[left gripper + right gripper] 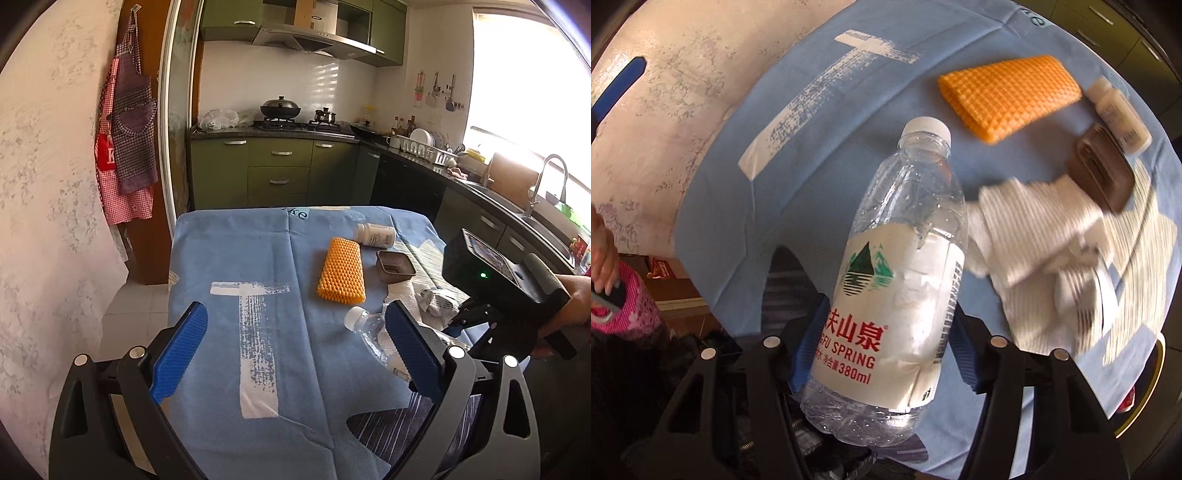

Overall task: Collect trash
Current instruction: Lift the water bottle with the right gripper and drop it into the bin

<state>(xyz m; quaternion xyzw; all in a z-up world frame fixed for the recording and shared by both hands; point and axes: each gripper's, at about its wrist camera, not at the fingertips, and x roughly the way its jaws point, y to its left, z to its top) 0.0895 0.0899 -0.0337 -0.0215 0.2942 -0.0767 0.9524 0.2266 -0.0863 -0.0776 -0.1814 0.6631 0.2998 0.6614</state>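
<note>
On the blue-clothed tabletop lie an orange sponge, a white pill bottle, a brown tray and a crumpled paper towel; the towel sits just beside the water bottle; the right hand-held gripper is clamped on the bottle's lower body, its long axis running away from the camera, cap pointing toward the sponge; the left hand-held gripper hangs over the cloth, fingers spread apart, holding nothing.
</note>
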